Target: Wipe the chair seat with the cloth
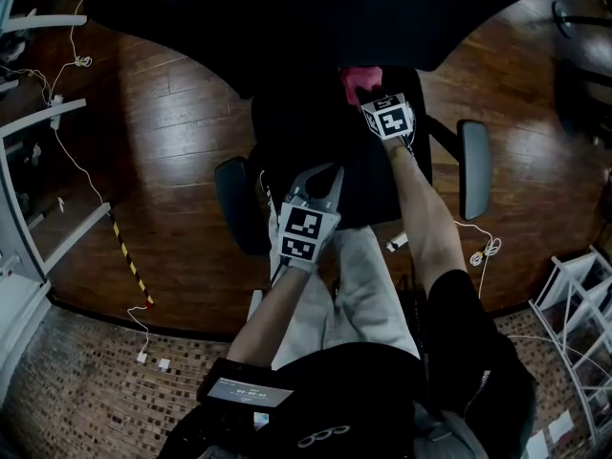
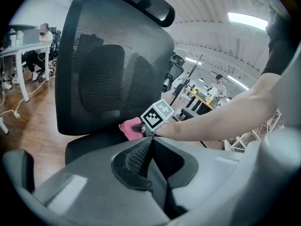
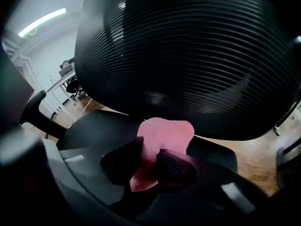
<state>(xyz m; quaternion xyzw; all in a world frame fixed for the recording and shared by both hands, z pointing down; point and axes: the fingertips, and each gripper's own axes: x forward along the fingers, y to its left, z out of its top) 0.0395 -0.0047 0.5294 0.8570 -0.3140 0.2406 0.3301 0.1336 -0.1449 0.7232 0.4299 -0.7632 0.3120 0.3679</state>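
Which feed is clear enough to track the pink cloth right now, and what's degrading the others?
Right gripper view is best: the pink cloth is bright and fairly sharp, pinched in the right gripper, though edges vignette black. Head view is dim, the black chair seat melting into shadow. Left gripper view is well lit but fisheye-warped, ceiling lights glaring, the cloth small.
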